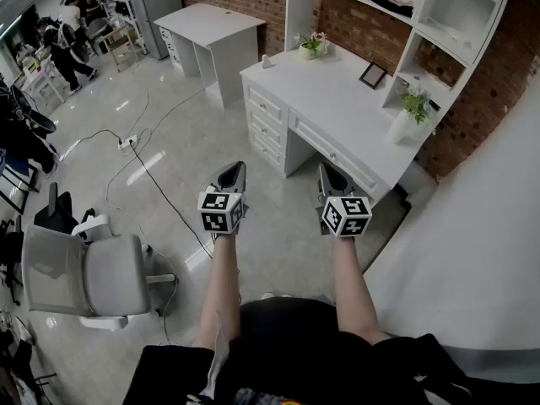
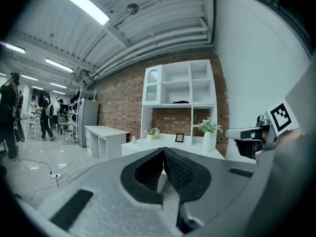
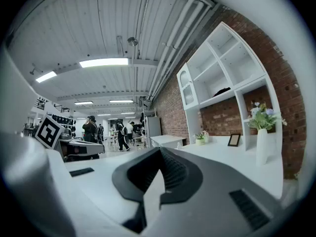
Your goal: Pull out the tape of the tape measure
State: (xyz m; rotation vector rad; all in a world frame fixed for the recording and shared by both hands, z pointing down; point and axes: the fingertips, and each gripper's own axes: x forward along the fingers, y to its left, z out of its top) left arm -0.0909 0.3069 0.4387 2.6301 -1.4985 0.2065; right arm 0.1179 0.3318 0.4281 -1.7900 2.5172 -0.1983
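**Both claws shut, 0 tape measure in sight**

The left gripper (image 2: 163, 153) is seen fully closed: its 2 ribbed pads are pressed tip to tip and nothing is pinched between them. Same story for the right gripper (image 3: 159, 153), jaws brought together on nothing at all. So 0 things are held or touched by either one. Both are carried side by side, well above the floor, and pointed toward the far side of the room.

Now the awkward bit: the tape measure can't be spotted in any of the 3 views, so its direction from the claws and its long axis can't be given. The likeliest spot to be searched is judged to be the white desk (image 1: 337, 99). It lies ahead of the grippers and a little to the right, with its long side running from far left to near right. The right gripper is placed nearer to its near end, so that arm would probably be favoured for a first reach, though that's only a guess.

On the desk, a picture frame (image 1: 372, 76), a small flower pot (image 1: 310, 49) at the far-left end and a white vase (image 1: 401, 126) with a green plant toward the right are made out. A tiny white item (image 1: 267, 61) at the far-left corner is too small to be identified. A grey office chair (image 1: 93, 277) is parked at the near left.
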